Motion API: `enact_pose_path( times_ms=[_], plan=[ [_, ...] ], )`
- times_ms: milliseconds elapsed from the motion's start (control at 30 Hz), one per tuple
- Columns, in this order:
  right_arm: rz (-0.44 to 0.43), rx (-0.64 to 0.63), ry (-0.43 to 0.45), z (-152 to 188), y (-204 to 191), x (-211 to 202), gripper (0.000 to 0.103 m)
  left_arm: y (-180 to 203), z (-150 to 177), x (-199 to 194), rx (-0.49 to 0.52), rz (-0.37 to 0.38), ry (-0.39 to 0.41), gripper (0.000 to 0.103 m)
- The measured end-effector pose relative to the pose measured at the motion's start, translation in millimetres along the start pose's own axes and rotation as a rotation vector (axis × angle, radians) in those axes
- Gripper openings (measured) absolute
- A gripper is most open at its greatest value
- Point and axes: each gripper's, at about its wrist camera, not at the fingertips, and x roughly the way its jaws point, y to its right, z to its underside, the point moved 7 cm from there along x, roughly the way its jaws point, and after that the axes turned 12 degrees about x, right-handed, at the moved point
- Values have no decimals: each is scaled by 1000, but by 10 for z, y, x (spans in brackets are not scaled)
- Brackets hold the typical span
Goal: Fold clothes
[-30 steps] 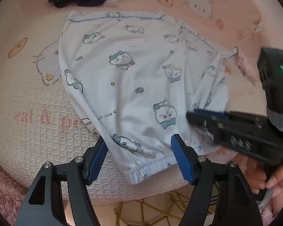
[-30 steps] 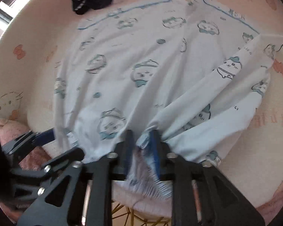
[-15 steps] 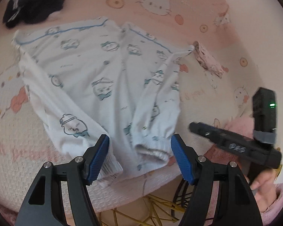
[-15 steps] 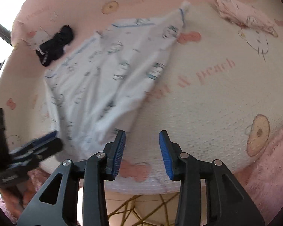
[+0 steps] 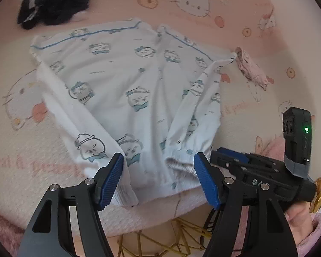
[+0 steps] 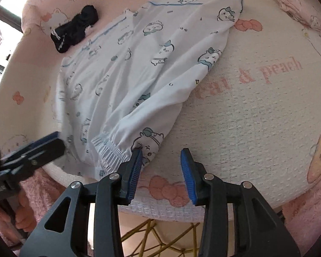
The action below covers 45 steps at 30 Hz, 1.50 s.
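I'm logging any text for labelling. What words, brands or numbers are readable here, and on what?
"& peach": pink lettering on the cream waffle-textured tabletop cover; the word before it is too blurred to read.
Pale script near the cover's far edge: unreadable.
White marks on the black crumpled garment: too small.
White marks on the right tool's black body: partly hidden.

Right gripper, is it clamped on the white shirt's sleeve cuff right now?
No. The right gripper is open with bare table cover between its blue pads, and the sleeve cuff lies just beside its left pad.
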Motion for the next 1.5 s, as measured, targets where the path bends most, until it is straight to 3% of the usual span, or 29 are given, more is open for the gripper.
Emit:
enact_pose_path(
  times_ms=[100,233,300,367,433,500,600,667,767,900,967,1067,1133,1233,1300,1367,1500],
  plan=[
    [12,6,1,22,45,-15,39,6,-64,-25,16,-40,-8,71],
    [28,14,1,50,105,-36,39,-285,77,-107,-63,-196,-89,71],
    [34,16,2,63,127,-41,39,-394,128,-261,-80,-252,-55,70],
    [29,9,0,64,96,-13,39,-275,60,-445,-42,-152,54,69],
    [32,-1,-3,74,78,9,39,-181,19,-431,-18,-64,82,69],
    [40,-11,-6,91,68,26,39,-254,101,-232,-39,-79,-1,69],
    [52,-26,-10,115,53,52,39,-614,499,50,-136,-219,-177,69],
    [58,-19,-13,116,74,57,39,-740,673,56,-186,-253,-207,69],
    [60,2,-5,89,101,42,39,-638,591,-98,-190,-210,-128,69],
    [21,-19,48,37,1,-67,39,-228,197,-205,-59,-130,-4,69],
    [3,-54,72,31,-59,-105,39,-78,93,-79,-7,-86,-25,69],
    [14,-89,34,89,-95,13,39,-211,320,133,-9,-153,-151,69],
    [79,-91,-8,141,-29,136,39,-356,522,198,-50,-190,-205,69],
    [73,-73,-14,125,4,124,39,-275,439,33,-53,-133,-116,69],
    [38,-63,11,81,-15,57,39,-92,242,-68,-28,-59,-35,69],
    [18,-64,6,94,-47,50,39,83,78,-25,-11,24,-13,69],
    [7,-94,-26,171,-55,40,39,254,-108,287,24,95,-86,66]
  ],
)
